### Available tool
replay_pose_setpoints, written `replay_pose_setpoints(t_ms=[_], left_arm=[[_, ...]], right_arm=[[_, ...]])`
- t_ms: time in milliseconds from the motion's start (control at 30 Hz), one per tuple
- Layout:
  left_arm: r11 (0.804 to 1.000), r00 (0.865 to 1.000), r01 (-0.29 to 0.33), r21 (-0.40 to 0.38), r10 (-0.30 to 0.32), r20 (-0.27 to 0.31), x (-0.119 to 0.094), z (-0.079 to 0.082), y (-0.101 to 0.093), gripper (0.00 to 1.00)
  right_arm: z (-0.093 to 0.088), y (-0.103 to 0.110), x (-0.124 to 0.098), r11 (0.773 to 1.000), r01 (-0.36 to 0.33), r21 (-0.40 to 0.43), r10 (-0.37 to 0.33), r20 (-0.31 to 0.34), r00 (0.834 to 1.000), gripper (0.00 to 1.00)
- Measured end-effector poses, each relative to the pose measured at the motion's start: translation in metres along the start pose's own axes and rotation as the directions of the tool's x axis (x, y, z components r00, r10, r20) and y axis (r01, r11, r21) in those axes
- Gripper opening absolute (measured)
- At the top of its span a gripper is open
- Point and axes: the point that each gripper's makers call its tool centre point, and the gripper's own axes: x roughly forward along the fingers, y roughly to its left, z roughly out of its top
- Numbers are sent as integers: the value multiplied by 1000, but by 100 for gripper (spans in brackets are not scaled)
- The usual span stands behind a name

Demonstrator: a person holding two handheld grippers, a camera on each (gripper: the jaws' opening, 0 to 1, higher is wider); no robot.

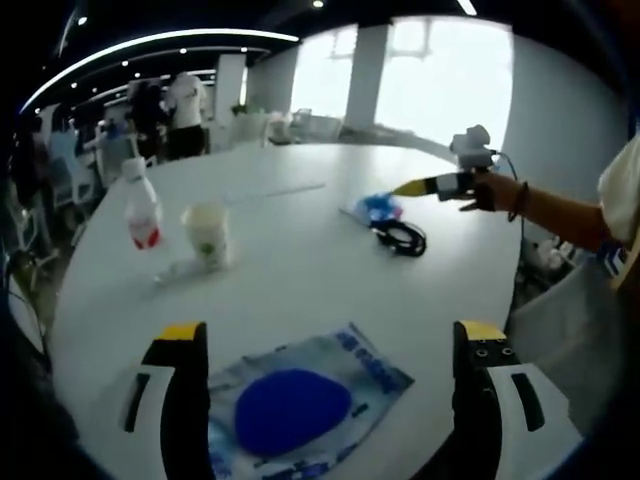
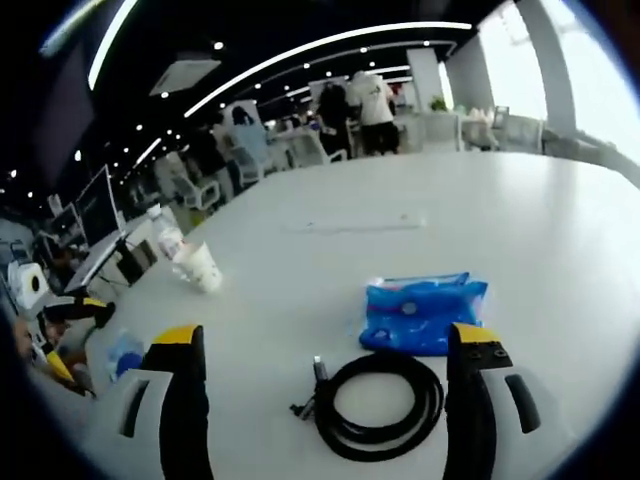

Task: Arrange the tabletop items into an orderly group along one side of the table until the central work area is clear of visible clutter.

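Observation:
My left gripper (image 1: 330, 332) is open, its jaws on either side of a clear packet with a blue round pad (image 1: 290, 405) lying at the white table's near edge. Further off stand a plastic bottle with a red label (image 1: 143, 205) and a paper cup (image 1: 207, 235). My right gripper (image 2: 328, 335) is open just above a coiled black cable (image 2: 380, 400), with a blue packet (image 2: 420, 312) lying behind it. The left gripper view shows the cable (image 1: 400, 237), the blue packet (image 1: 378, 207) and the right gripper (image 1: 440, 185) in a hand.
The round white table (image 1: 300, 270) is wide and bare in the middle, with a thin pale strip (image 2: 350, 225) lying far across it. The cup (image 2: 203, 268) and bottle (image 2: 165, 235) stand near the table's edge. People and office chairs are beyond the far side.

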Motion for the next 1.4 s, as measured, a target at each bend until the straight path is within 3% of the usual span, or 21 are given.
replay_pose_setpoints(t_ms=[333, 767, 1100, 1367, 1400], left_arm=[[1000, 1000, -18, 13, 18, -18, -6, -4, 7, 99], [998, 997, -55, 36, 57, -51, -20, -9, 23, 99], [996, 993, -84, 10, 85, -81, -32, -24, 40, 99], [994, 987, -111, -13, 109, -115, -43, -44, 49, 99], [993, 987, -114, -17, 111, -119, -44, -46, 50, 99]], right_arm=[[-10, 43, -2, 995, -94, -34, 92, -35, 995, 99], [-28, 104, -2, 978, -207, -32, 203, -85, 975, 99], [-43, 150, -1, 954, -298, -35, 290, -148, 945, 99], [-71, 178, -1, 938, -345, -40, 328, -224, 918, 99], [-78, 182, -3, 932, -360, -37, 340, -251, 906, 99]])
